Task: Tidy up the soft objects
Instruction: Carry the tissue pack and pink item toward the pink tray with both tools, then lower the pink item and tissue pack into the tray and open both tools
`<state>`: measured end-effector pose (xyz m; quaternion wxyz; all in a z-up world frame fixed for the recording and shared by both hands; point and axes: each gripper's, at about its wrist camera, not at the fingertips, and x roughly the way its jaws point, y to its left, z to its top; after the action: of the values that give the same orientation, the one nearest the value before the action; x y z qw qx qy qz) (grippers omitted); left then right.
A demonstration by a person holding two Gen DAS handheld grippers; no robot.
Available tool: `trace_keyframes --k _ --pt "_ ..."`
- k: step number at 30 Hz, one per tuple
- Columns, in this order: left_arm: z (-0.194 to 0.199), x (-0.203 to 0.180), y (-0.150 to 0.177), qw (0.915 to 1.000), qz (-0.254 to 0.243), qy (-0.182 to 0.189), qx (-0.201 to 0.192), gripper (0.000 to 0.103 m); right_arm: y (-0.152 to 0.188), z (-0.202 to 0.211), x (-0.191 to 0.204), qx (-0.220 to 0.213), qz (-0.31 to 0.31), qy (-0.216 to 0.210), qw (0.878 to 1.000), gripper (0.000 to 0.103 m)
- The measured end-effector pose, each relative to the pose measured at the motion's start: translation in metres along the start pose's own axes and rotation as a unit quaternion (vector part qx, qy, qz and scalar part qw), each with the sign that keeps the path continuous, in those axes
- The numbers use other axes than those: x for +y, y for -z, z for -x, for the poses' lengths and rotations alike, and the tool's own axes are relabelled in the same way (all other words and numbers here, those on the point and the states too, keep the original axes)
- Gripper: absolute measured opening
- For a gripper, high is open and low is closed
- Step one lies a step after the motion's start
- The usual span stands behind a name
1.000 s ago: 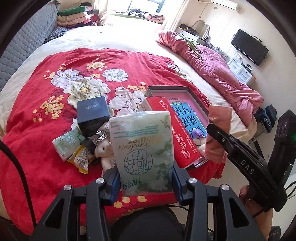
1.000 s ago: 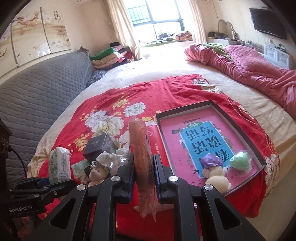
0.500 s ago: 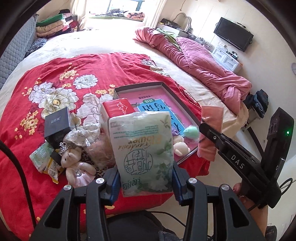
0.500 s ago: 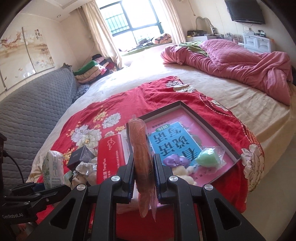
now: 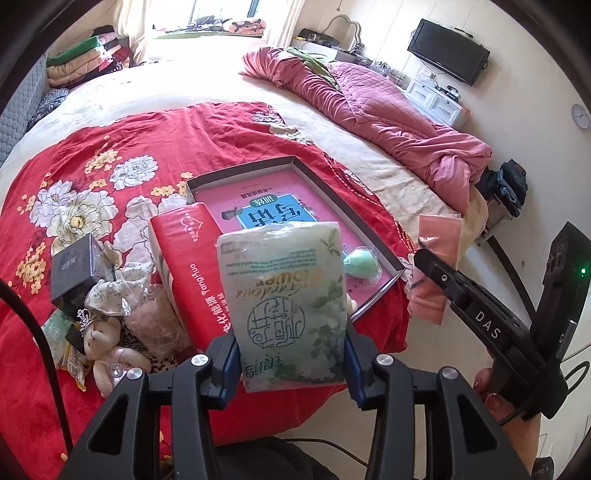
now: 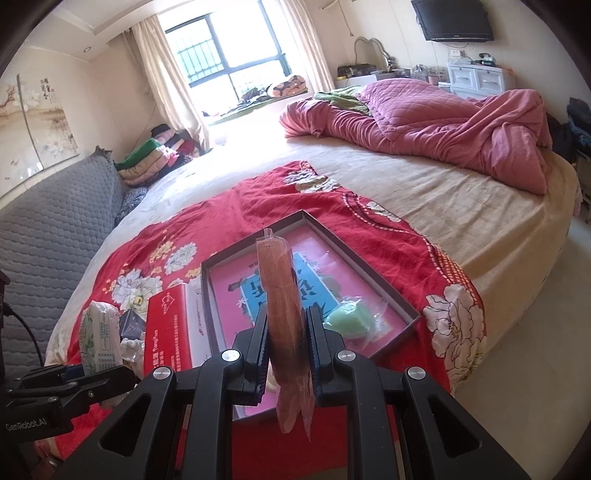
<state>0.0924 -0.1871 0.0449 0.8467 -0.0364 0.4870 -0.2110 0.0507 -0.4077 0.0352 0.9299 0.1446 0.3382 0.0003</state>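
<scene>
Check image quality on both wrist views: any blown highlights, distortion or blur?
Left wrist: window and far bed sheet blown out; heavy fisheye bending, dark vignette corners; held tissue pack sharp. Right wrist: window overexposed, washing out the sheet beneath it; bed edge curved by the lens; orange packet in the claw crisp, no motion blur.

Left gripper [image 5: 291,354]: black angular frame, blue ribbed pads on the finger insides, silver round-head screws at the pivots, a black cable along its left side, white "GenRobot.AI" lettering on the body. Right gripper [image 6: 286,343]: same black frame, blue pads and silver screws; side marked "DAS", green indicator lit.
</scene>
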Motion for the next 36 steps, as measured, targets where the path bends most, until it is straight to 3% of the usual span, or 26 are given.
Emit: trace_keyframes --k 10,20,36 --pt "-0.041 -0.019 -0.023 0.9996 -0.020 0.003 0.020 0.046 0.001 -0.003 -0.008 -0.002 -0.006 0.003 1.000 0.018" --pt "-0.085 -0.023 -0.033 0.9974 -0.029 -0.001 0.066 0.046 -0.004 -0.023 -0.010 0.012 0.011 0.001 1.000 0.018" --pt "-0.120 -0.016 -0.039 0.9940 -0.025 -0.007 0.106 0.046 -0.006 -0.099 -0.017 0.092 0.017 -0.024 0.995 0.020"
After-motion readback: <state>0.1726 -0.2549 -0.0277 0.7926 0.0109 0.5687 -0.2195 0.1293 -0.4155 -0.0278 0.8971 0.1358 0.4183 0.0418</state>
